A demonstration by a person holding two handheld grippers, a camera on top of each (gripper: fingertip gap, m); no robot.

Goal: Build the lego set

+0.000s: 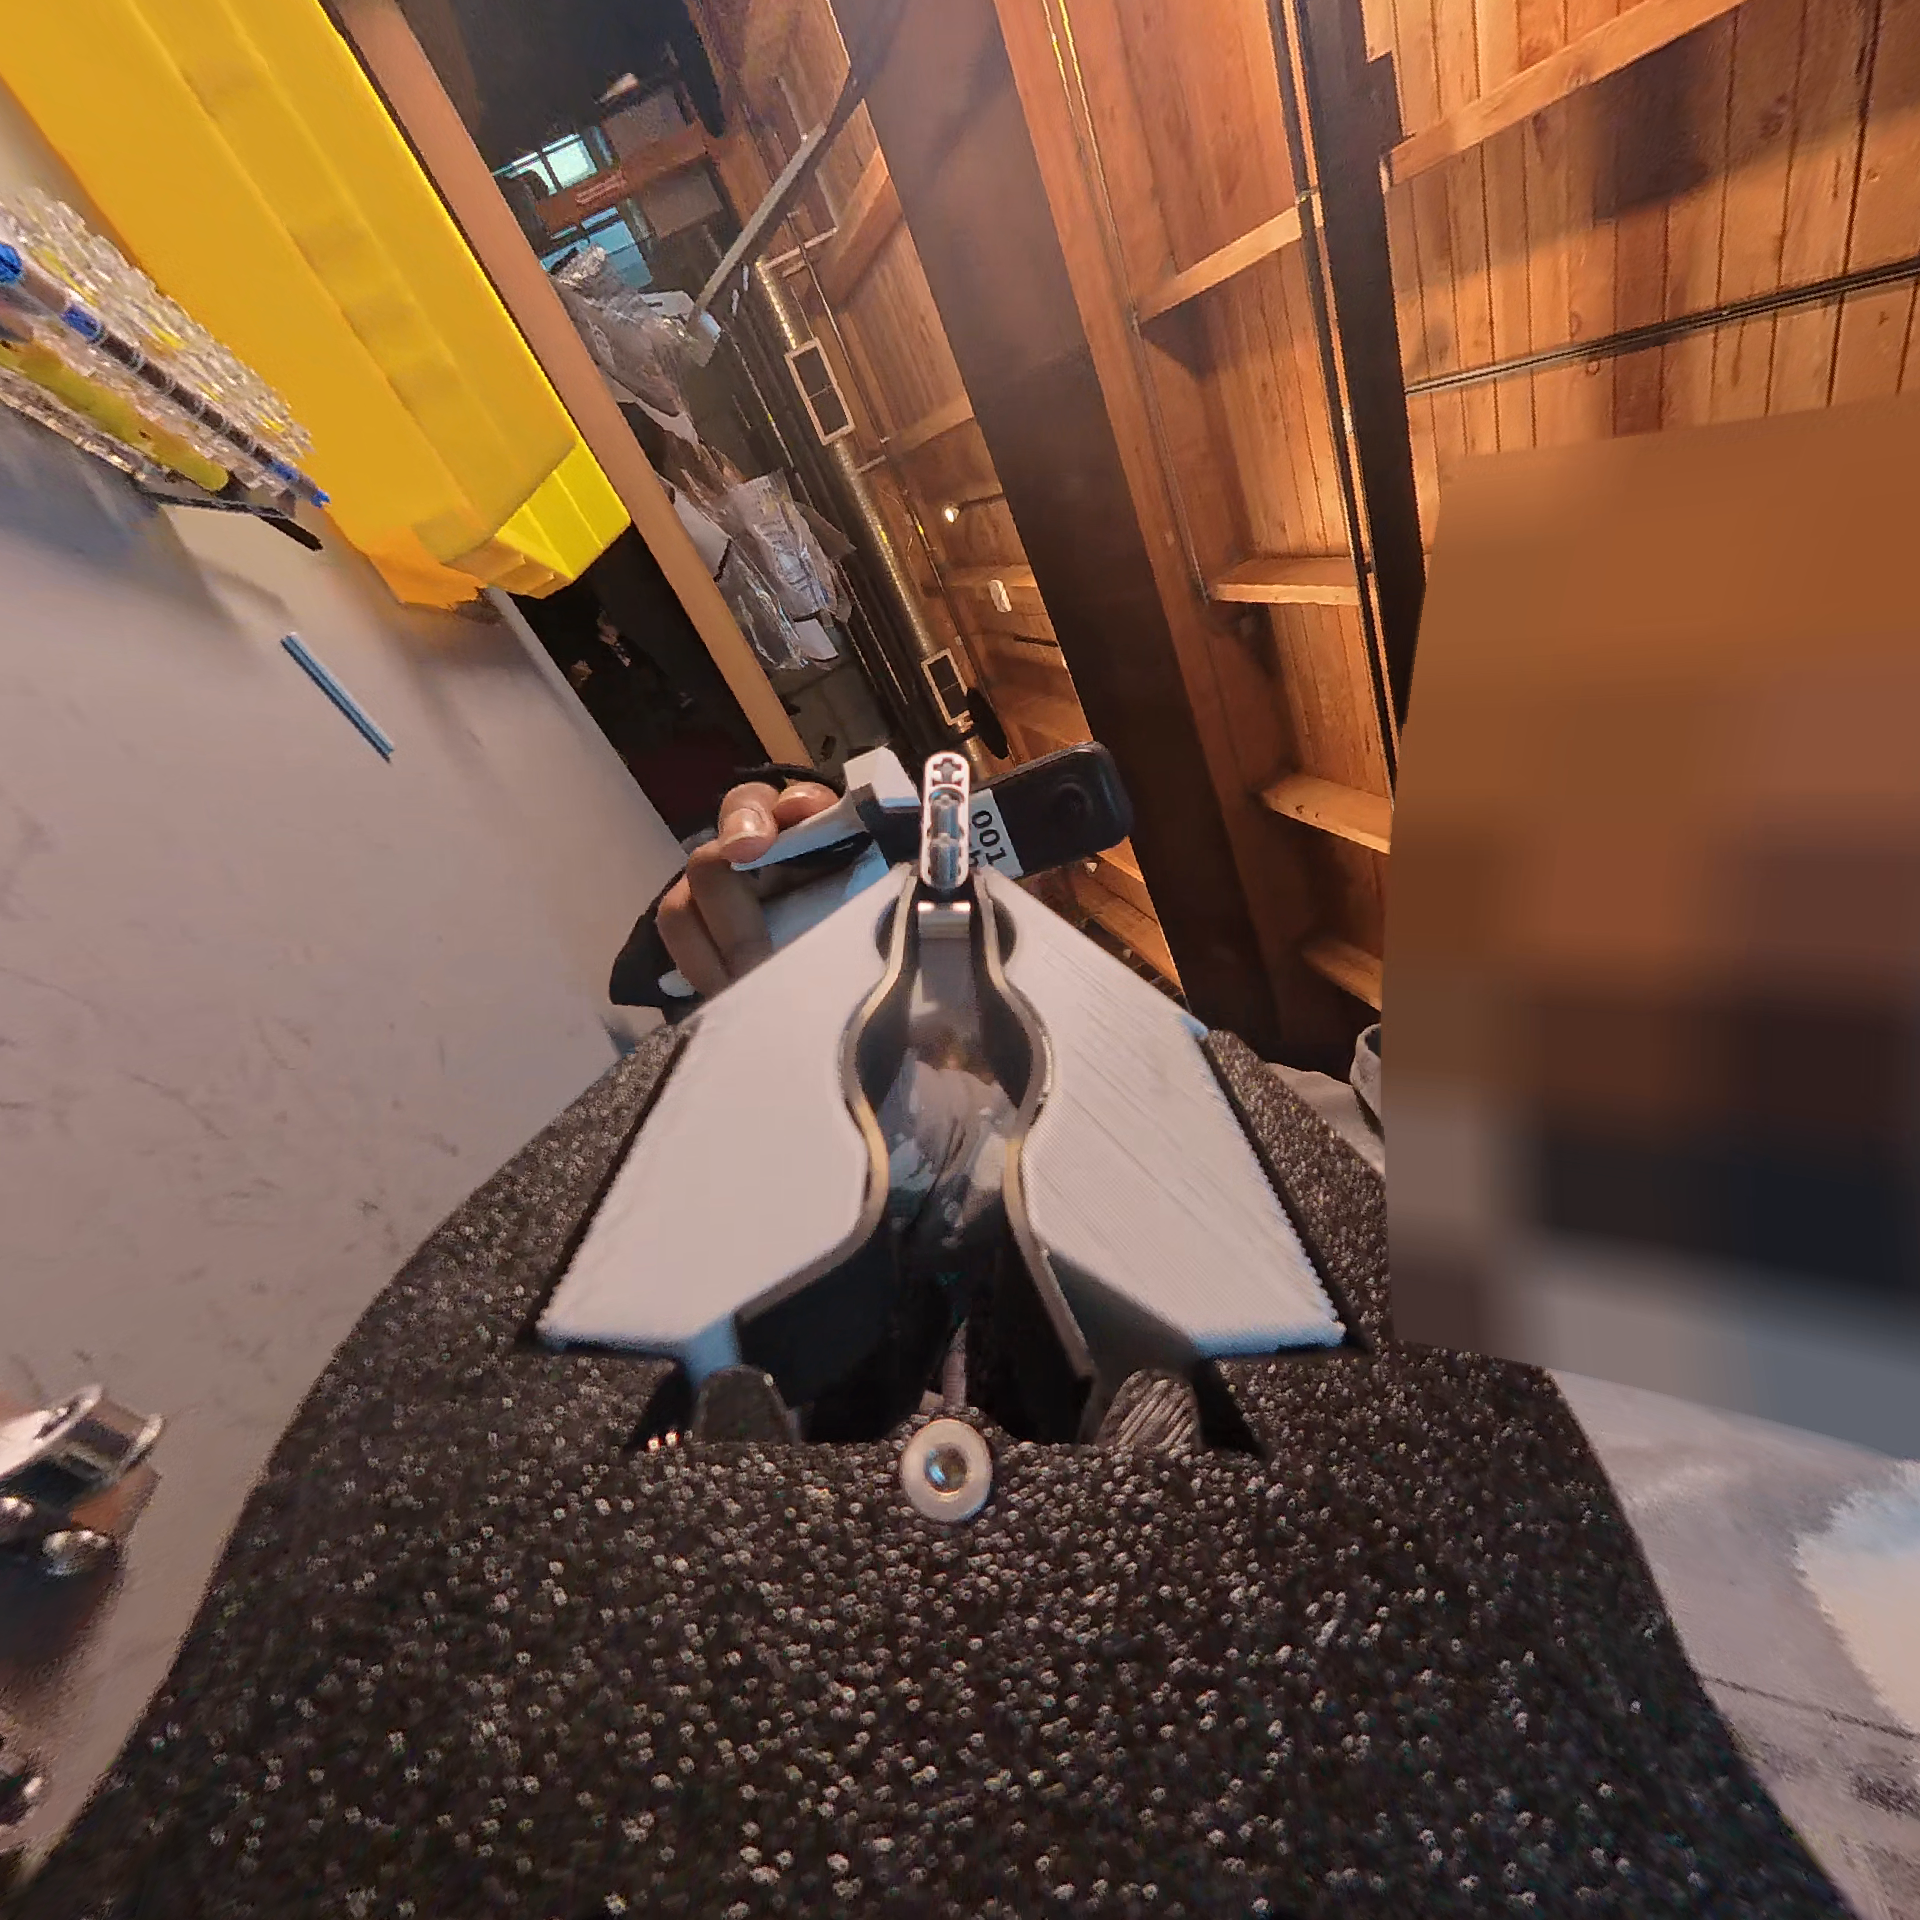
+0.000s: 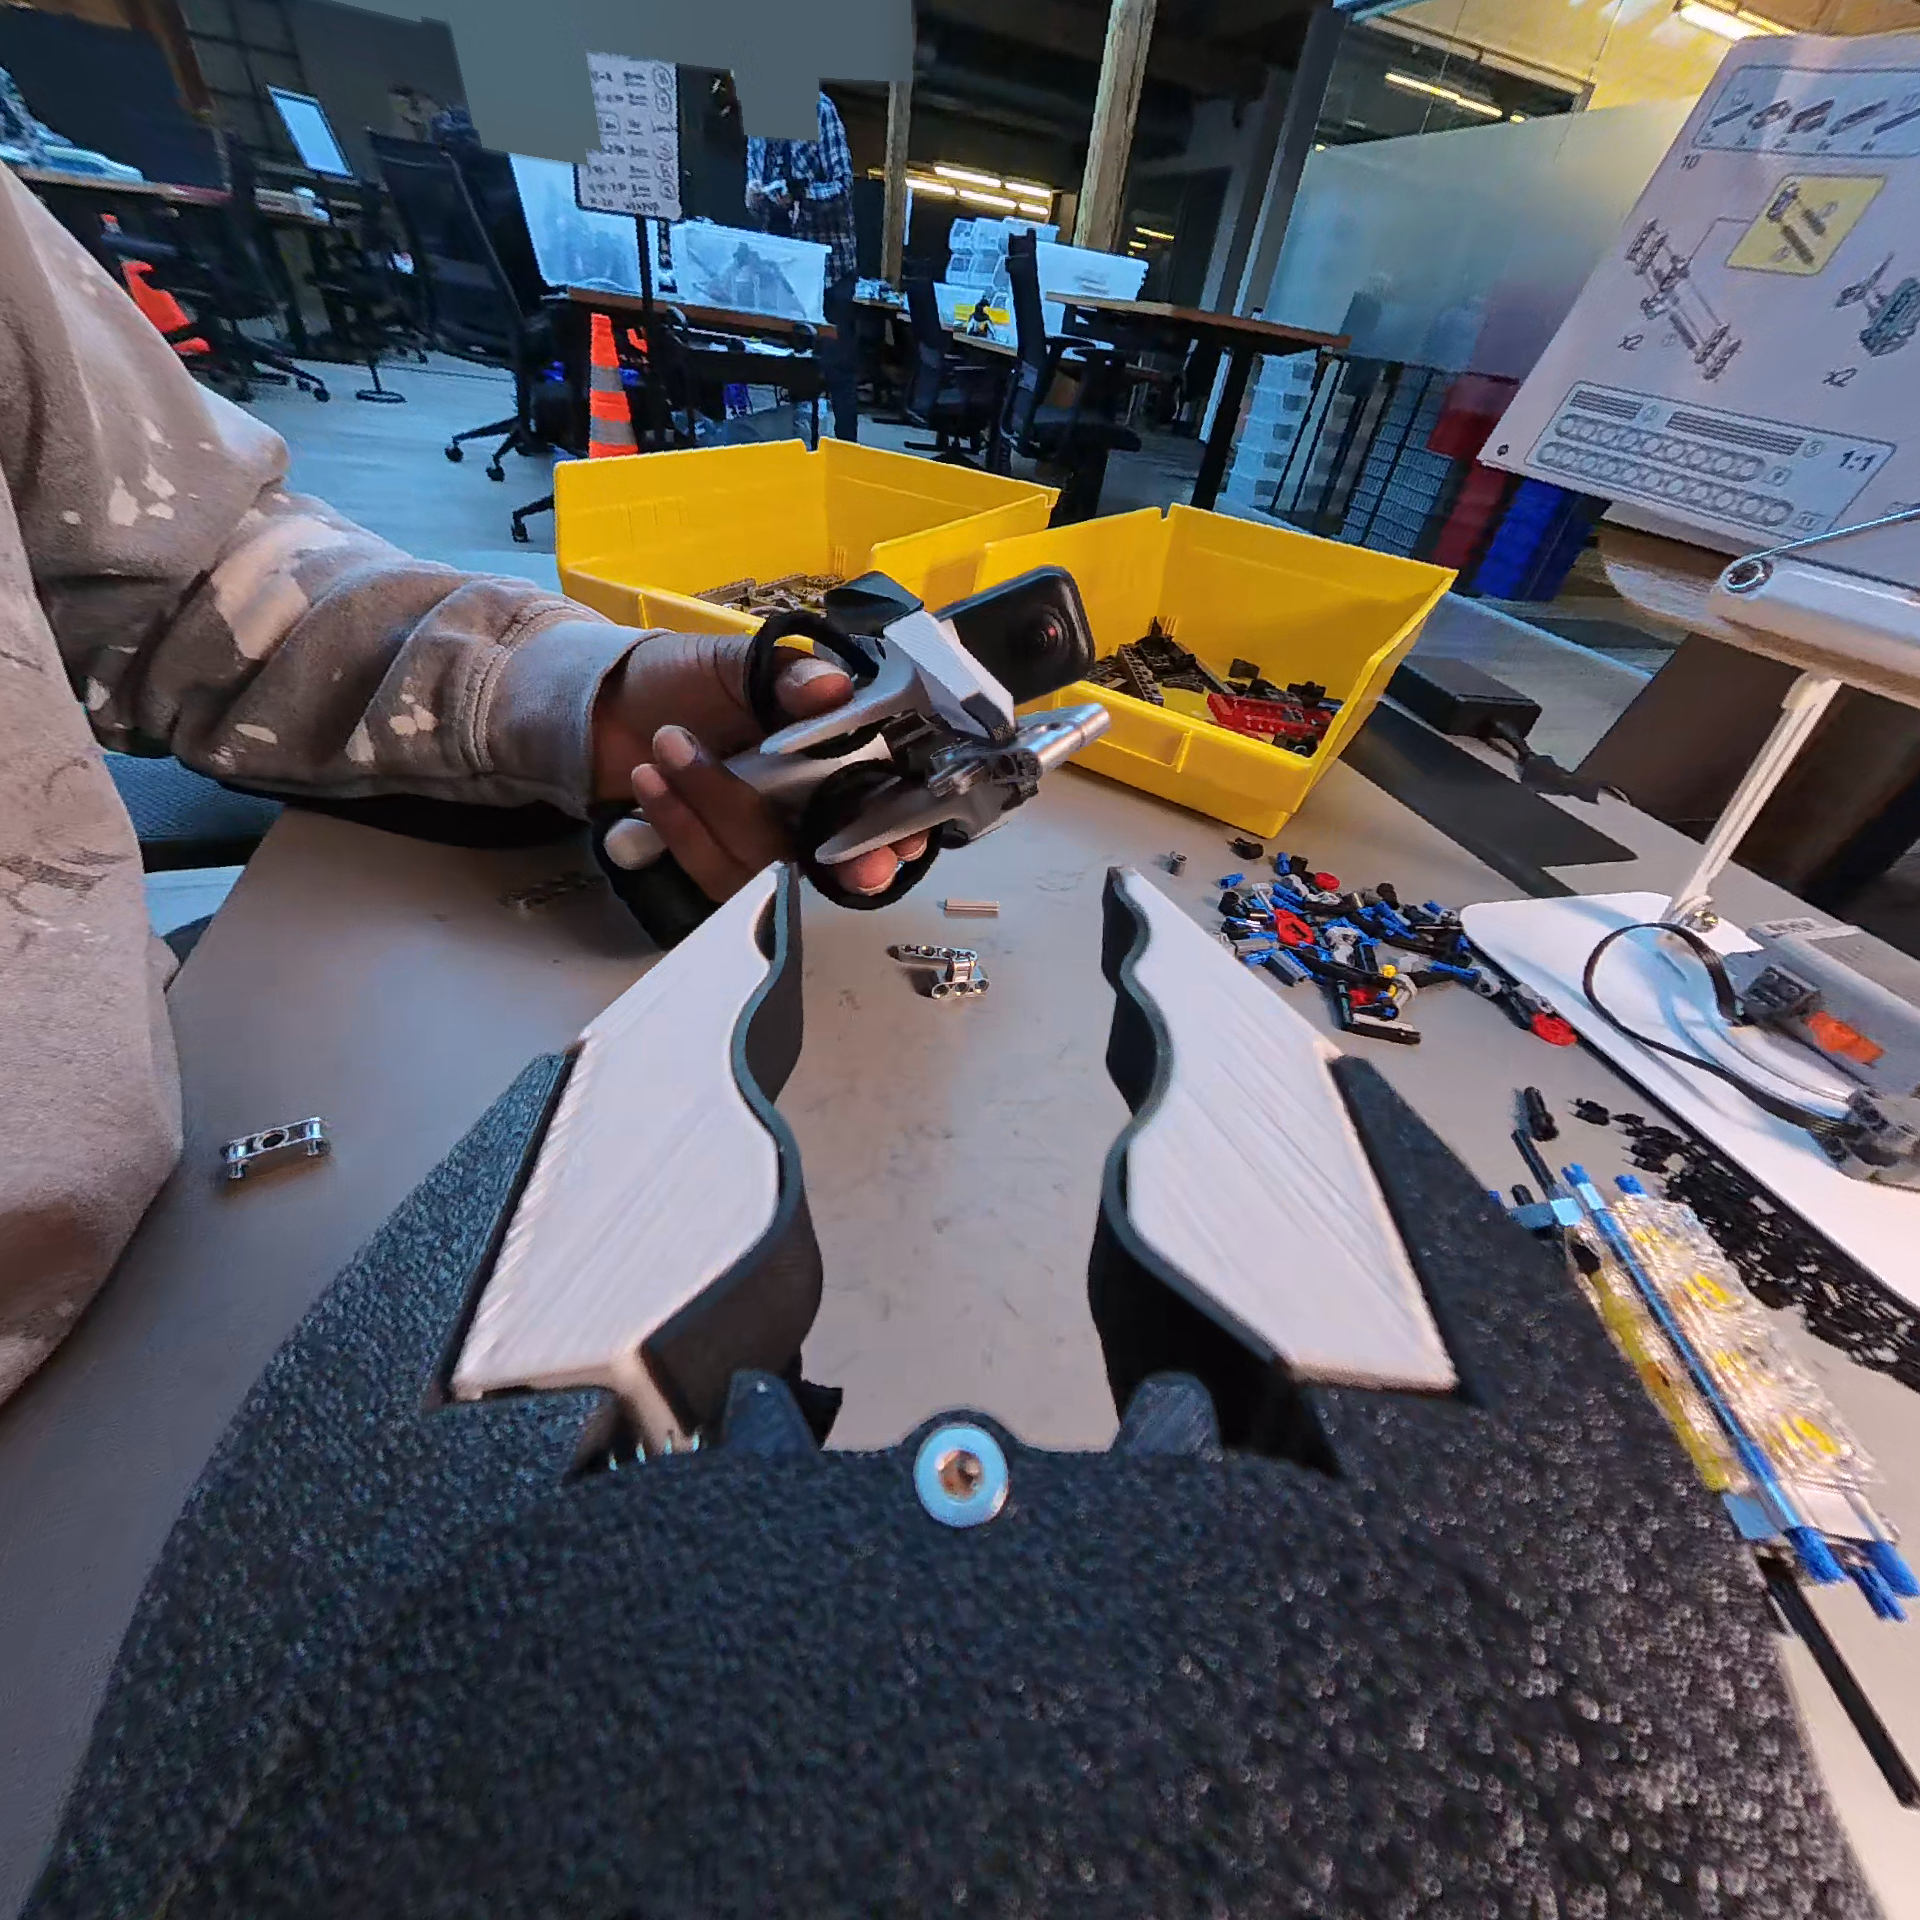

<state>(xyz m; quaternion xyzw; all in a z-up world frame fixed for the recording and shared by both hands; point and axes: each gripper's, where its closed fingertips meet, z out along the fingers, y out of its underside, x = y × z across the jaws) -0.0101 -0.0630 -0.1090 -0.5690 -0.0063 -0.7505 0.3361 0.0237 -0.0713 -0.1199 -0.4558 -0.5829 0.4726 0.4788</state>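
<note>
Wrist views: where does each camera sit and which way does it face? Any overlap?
Left wrist view: on the left gripper, shut on a grey Technic piece; tilted up at wooden boards, table at left; the right hand shows beyond.
Right wrist view: on the open right gripper, above the table, facing across it to yellow bins and loose parts; left hand and sleeve show.
Shared: each sees the other gripper; both show the yellow bins and table.
</note>
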